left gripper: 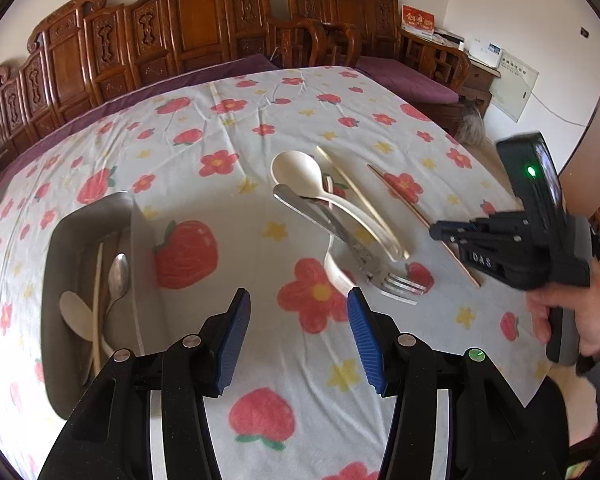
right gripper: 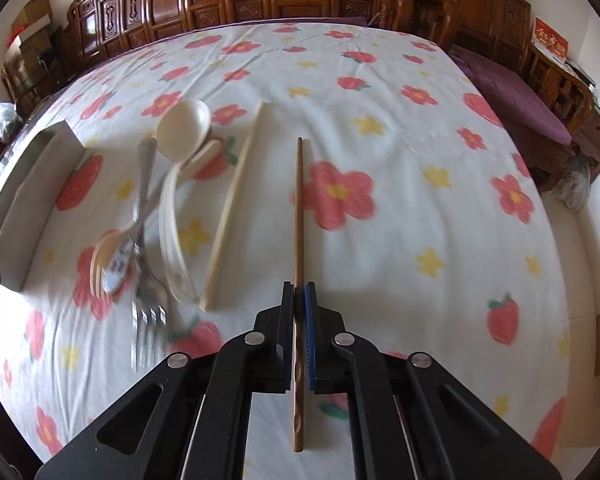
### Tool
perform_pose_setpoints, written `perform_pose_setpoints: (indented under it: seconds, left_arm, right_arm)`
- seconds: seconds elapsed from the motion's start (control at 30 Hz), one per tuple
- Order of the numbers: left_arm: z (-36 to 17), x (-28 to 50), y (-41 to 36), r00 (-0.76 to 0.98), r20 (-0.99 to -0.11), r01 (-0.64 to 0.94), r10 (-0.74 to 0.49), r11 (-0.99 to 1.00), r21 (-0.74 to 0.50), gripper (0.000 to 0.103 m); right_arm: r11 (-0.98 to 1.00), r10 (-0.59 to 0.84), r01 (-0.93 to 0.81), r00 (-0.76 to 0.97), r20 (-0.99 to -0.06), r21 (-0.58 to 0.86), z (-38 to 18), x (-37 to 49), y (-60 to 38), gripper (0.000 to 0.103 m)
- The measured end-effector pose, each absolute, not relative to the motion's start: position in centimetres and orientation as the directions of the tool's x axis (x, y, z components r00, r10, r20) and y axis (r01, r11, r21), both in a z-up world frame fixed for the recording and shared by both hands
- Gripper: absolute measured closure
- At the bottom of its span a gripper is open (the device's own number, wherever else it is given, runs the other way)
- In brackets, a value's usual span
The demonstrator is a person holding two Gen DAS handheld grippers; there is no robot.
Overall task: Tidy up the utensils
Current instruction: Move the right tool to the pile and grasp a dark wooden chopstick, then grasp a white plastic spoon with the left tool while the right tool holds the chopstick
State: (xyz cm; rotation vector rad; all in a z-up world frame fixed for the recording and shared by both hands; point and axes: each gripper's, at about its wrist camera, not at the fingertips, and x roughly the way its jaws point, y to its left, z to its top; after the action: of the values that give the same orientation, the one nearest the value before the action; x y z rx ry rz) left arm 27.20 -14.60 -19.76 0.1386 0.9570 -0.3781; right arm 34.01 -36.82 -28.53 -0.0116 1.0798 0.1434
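Observation:
My right gripper (right gripper: 299, 292) is shut on a brown wooden chopstick (right gripper: 299, 208) that points away along the fingers; it also shows in the left wrist view (left gripper: 436, 228), low over the table. My left gripper (left gripper: 298, 304) is open and empty, above the cloth between the tray and the pile. A grey tray (left gripper: 56, 264) at the left holds a metal spoon (left gripper: 118, 276), a cream spoon and a pale chopstick. The loose pile holds a cream spoon (left gripper: 300, 172), a metal fork (left gripper: 396, 286) and a pale chopstick (right gripper: 232, 208).
The table has a white cloth with red flowers and strawberries (left gripper: 186, 254). Carved wooden chairs (left gripper: 204, 20) line the far edge. The tray's wall shows at the left in the right wrist view (right gripper: 28, 196). The table edge falls away on the right.

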Motion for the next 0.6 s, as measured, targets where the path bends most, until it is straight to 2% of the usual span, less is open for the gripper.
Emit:
perform_pose_setpoints:
  seconds: [0.27,0.5,0.6]
  left_arm:
    - [-20.9,31.4,-18.8,0.454,-0.85,0.351,-0.267,0.93,-0.104,0.055]
    - [-22.1,35.2,-21.6,0.393,-0.883,0.315,-0.257,0.94,-0.133,0.066]
    - [-22.6,36.4,-22.2,0.357,-0.897,0.288,-0.261,0.944,-0.16,0.074]
  right_arm:
    - [0.988,0.128,-0.136,0.481,-0.867,0.07,-28.7,33.3,-37.7,0.097]
    - [0.98,0.192,-0.134,0.467,-0.863,0.145,-28.7,33.6,-38.9,0.097]
    - [0.98,0.197,-0.123,0.469,-0.861,0.157,-28.7,33.7,-39.4,0.097]
